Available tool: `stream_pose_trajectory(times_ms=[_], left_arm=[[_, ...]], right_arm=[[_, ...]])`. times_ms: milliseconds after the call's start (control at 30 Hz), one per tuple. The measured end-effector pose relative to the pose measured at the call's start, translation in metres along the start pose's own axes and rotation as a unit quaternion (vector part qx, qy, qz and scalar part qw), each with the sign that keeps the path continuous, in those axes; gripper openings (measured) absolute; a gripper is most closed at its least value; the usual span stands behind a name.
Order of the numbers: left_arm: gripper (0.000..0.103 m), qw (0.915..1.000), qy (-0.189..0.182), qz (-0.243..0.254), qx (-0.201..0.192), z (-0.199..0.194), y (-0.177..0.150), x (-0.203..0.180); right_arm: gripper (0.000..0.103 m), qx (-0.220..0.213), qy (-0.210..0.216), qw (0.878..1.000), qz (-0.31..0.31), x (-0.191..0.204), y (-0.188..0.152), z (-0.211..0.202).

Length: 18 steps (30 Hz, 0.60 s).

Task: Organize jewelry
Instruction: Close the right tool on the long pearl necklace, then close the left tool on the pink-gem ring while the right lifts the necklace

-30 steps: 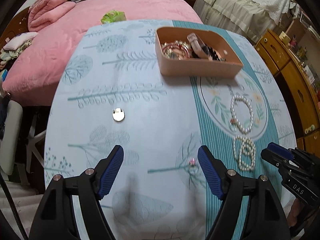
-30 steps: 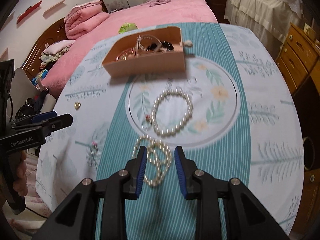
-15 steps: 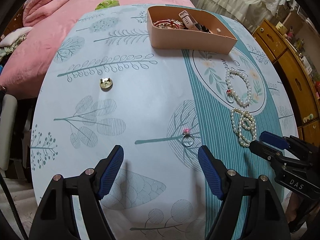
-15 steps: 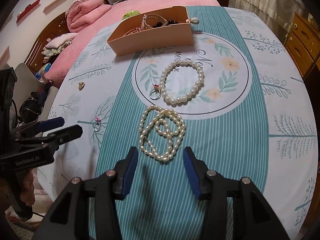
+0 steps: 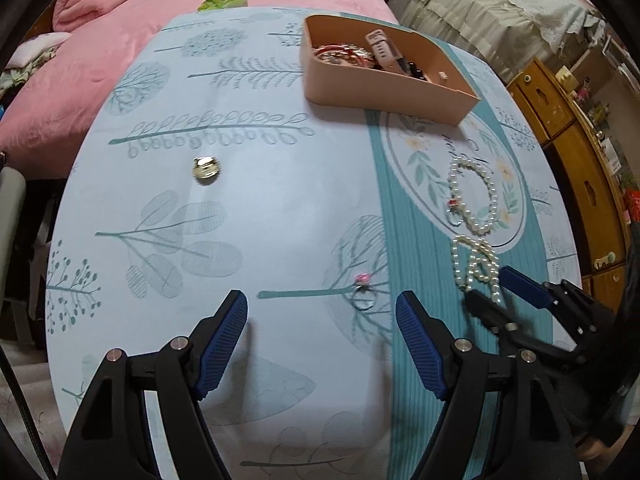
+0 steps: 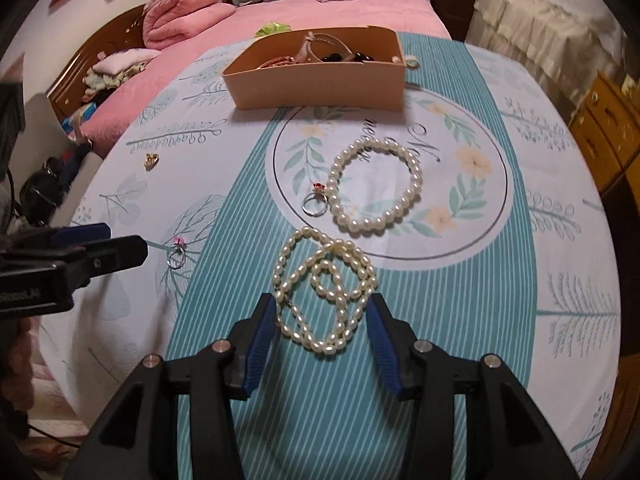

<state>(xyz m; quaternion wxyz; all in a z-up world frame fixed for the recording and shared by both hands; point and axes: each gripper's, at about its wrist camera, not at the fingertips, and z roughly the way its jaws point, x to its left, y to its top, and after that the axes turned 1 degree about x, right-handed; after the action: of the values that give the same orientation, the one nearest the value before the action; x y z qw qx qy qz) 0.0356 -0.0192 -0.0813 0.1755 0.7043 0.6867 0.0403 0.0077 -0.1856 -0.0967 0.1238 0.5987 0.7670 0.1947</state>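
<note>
On a leaf-print tablecloth [image 6: 460,360], a looped pearl necklace [image 6: 326,296] lies between the right gripper's [image 6: 322,336] open jaws, seemingly untouched; the left gripper [image 5: 322,340] hovers wide open, empty.

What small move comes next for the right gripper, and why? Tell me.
Probably close the right gripper on the coiled pearl strand. Its jaws are open with the near loops of the strand lying between the blue pads, and the strand is still on the tablecloth, not in the box. The left gripper is open and holds nothing.
</note>
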Motion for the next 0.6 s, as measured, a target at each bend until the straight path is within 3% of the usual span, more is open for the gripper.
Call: stream_pose_trajectory(times_ms=[100, 233, 367, 600], left_arm=[[0.075, 0.9999, -0.005, 0.008, -0.004, 0.001, 0.002, -0.008], [0.075, 0.9998, -0.007, 0.016, -0.002, 0.004, 0.003, -0.017], [0.074, 0.9998, -0.015, 0.01, 0.006, 0.009, 0.004, -0.023], [0.042, 0.9984, -0.035, -0.032, 0.032, 0.023, 0.007, -0.023]], right_arm=[[0.042, -0.014, -0.029, 0.999, -0.038, 0.009, 0.0, 0.003], [0.013, -0.02, -0.021, 0.998, -0.059, 0.011, 0.001, 0.002], [0.01, -0.02, -0.006, 0.999, -0.042, 0.004, 0.003, 0.0], [0.005, -0.03, 0.02, 0.999, 0.002, -0.012, 0.005, -0.014]])
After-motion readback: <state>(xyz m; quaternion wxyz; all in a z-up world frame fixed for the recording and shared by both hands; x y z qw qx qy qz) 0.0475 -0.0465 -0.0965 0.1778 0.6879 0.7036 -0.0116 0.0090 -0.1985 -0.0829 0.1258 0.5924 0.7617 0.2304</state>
